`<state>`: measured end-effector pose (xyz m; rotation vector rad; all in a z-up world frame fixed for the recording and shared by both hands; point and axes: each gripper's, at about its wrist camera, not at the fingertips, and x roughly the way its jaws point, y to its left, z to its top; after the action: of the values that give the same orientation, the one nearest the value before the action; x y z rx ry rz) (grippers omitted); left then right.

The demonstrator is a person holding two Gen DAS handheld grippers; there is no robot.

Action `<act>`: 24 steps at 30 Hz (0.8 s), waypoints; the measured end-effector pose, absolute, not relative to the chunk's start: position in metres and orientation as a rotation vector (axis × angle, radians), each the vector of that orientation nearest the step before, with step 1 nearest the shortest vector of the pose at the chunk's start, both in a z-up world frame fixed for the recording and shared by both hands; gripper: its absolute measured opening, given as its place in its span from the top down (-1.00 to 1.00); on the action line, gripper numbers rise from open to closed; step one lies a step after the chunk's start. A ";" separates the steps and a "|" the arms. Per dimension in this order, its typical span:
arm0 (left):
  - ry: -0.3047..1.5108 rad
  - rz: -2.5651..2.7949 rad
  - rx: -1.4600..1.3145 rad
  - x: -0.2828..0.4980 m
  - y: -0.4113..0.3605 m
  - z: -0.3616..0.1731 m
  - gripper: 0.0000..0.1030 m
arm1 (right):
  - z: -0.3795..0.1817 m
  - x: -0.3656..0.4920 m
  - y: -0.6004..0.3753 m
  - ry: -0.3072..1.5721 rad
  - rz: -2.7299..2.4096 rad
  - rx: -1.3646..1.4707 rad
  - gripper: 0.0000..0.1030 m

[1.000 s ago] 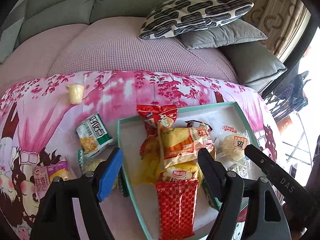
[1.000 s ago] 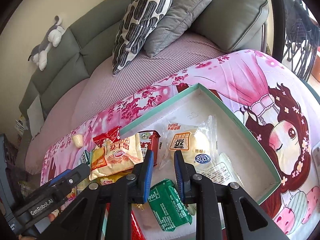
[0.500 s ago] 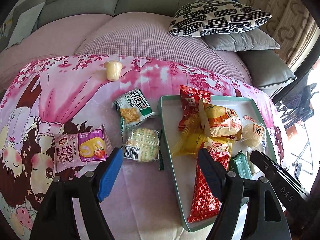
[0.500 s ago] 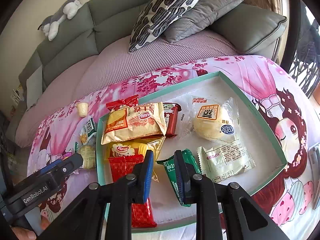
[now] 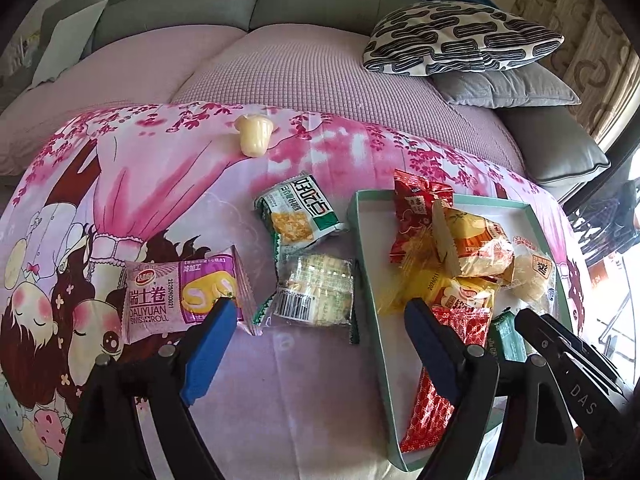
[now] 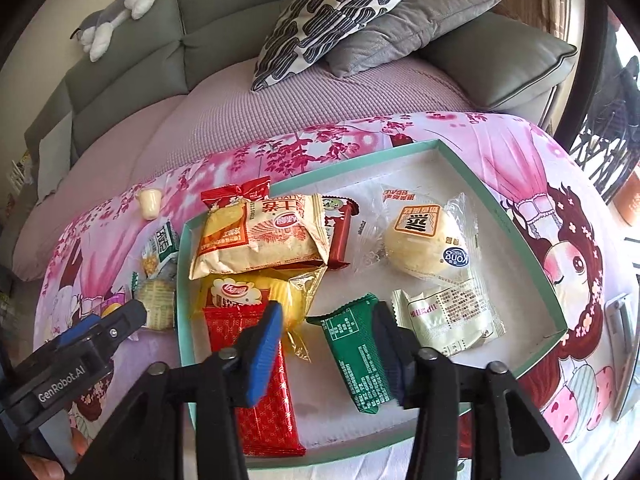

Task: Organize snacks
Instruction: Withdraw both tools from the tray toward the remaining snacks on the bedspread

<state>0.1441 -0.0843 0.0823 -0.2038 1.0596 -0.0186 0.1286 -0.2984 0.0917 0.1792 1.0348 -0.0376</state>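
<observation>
1. My left hand-held gripper (image 5: 316, 316): jaws opening, wide, nothing between the pads; it hung over the pink cartoon blanket (image 5: 120, 184), left of the tray.
2. My right hand-held gripper (image 6: 328, 328): jaws opening, about half apart, empty, poised above the tray with the green packet (image 6: 354, 356) just under its right finger.
3. Mint-rimmed tray (image 6: 496, 208): I logged a red packet (image 6: 264, 400), yellow cake pack (image 6: 256, 294), pale sachet (image 6: 448, 320), round bun (image 6: 426, 240) and orange-white bag (image 6: 260, 236), some overlapping.
4. Loose on the blanket outside the tray: purple Swiss roll pack (image 5: 180, 292), clear cracker pack (image 5: 316, 288), green-white snack pack (image 5: 300, 216), jelly cup (image 5: 256, 136) farthest.
5. Beyond: patterned cushion (image 5: 460, 40) on the sofa.
</observation>
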 end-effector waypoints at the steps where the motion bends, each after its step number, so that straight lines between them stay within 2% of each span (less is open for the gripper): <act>1: 1.057 -0.010 -0.201 0.144 -0.083 0.082 -0.73 | 0.092 0.129 -0.299 1.034 -0.041 0.177 -0.23; 3: 1.053 0.003 -0.198 0.144 -0.081 0.081 -0.91 | 0.091 0.129 -0.301 1.035 -0.045 0.179 -0.32; 6: 1.042 0.017 -0.189 0.144 -0.080 0.082 -0.92 | 0.090 0.129 -0.302 1.040 -0.047 0.180 -0.43; 12: 1.031 0.026 -0.171 0.143 -0.081 0.082 -0.93 | 0.089 0.129 -0.302 1.036 -0.049 0.177 -0.77; 17: 1.034 0.029 -0.170 0.144 -0.081 0.081 -0.93 | 0.088 0.129 -0.301 1.040 -0.047 0.174 -0.83; 18: 1.034 0.029 -0.171 0.144 -0.080 0.081 -0.93 | 0.088 0.129 -0.300 1.040 -0.048 0.172 -0.96; 19: 1.034 0.029 -0.171 0.143 -0.080 0.080 -0.93 | 0.088 0.129 -0.300 1.037 -0.047 0.169 -1.00; 24: 1.022 0.033 -0.169 0.143 -0.079 0.081 -0.93 | 0.089 0.129 -0.300 1.020 -0.045 0.165 -1.00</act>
<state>0.1434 -0.0790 0.0808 -0.1688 1.0216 0.0326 0.1287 -0.2995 0.0888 0.1649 1.0203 -0.0452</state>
